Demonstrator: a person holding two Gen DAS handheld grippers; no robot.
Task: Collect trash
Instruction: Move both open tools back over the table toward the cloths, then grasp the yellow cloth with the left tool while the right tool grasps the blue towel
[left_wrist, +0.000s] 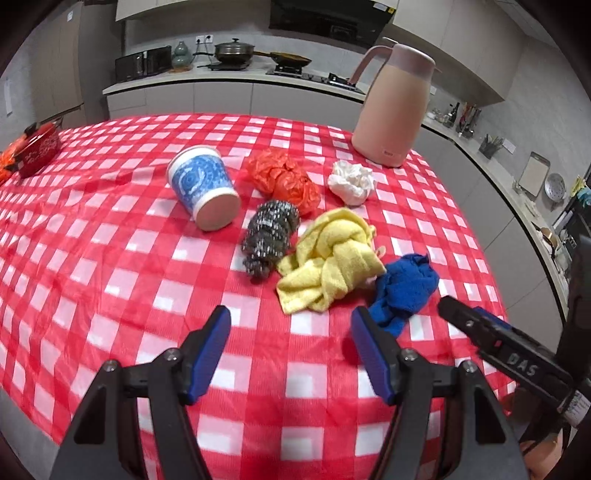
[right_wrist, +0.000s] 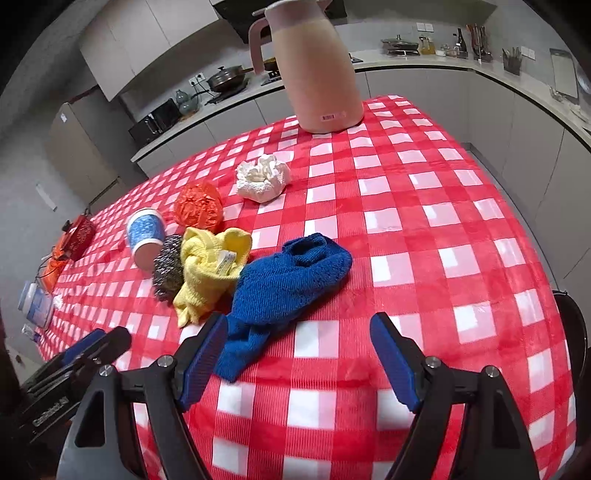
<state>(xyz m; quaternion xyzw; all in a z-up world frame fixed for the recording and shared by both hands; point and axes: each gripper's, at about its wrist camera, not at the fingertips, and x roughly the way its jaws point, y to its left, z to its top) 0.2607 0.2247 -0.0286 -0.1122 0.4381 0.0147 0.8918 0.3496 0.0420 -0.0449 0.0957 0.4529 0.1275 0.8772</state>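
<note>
On the red checked tablecloth (left_wrist: 110, 221) lie a tipped blue-and-white paper cup (left_wrist: 202, 186) (right_wrist: 144, 236), a crumpled orange plastic bag (left_wrist: 282, 181) (right_wrist: 198, 210), a white paper wad (left_wrist: 351, 182) (right_wrist: 263, 178), a steel scourer (left_wrist: 269, 236) (right_wrist: 168, 267), a yellow cloth (left_wrist: 328, 264) (right_wrist: 210, 269) and a blue cloth (left_wrist: 400, 288) (right_wrist: 284, 284). My left gripper (left_wrist: 291, 347) is open and empty, just short of the yellow cloth. My right gripper (right_wrist: 299, 354) is open and empty, its left finger beside the blue cloth's near end; it also shows in the left wrist view (left_wrist: 491, 336).
A tall pink jug (left_wrist: 391, 107) (right_wrist: 314, 70) stands at the table's far side. A red box (left_wrist: 38, 147) (right_wrist: 77, 232) and a plastic bottle (right_wrist: 35, 304) lie at the far left edge. Kitchen counters ring the table.
</note>
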